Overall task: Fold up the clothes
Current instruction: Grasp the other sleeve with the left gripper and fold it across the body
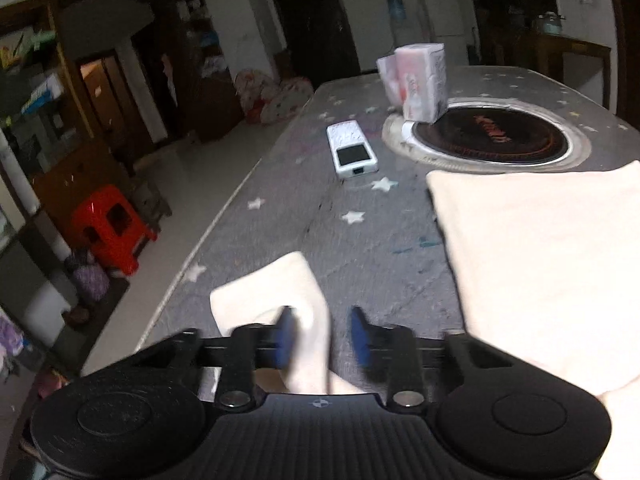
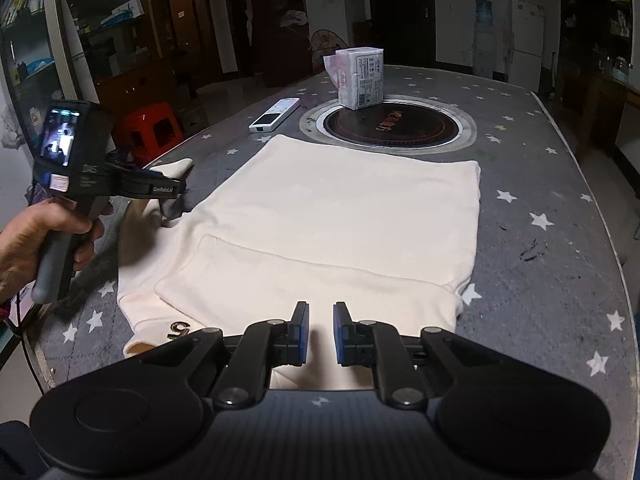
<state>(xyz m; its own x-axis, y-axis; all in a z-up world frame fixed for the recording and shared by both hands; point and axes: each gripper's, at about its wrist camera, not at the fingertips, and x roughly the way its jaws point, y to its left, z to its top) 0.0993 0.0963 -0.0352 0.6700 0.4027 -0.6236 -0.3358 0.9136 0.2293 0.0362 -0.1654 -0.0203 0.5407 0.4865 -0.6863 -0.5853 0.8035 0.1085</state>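
A cream sweatshirt (image 2: 332, 216) lies flat on the grey star-patterned table cover (image 2: 540, 184); one sleeve is folded across its body. In the left wrist view the body (image 1: 540, 264) is at the right and the other sleeve (image 1: 276, 292) rises between the fingers. My left gripper (image 1: 323, 336) stands open around that sleeve, with the cloth against the left pad. It also shows in the right wrist view (image 2: 172, 188) at the garment's left side. My right gripper (image 2: 320, 332) is open and empty, just above the near edge of the sweatshirt.
A round induction hob (image 2: 390, 126) is set in the table beyond the sweatshirt, with a tissue pack (image 2: 360, 78) on its far rim. A white remote (image 2: 274, 114) lies left of the hob. A red stool (image 2: 154, 128) stands on the floor at the left.
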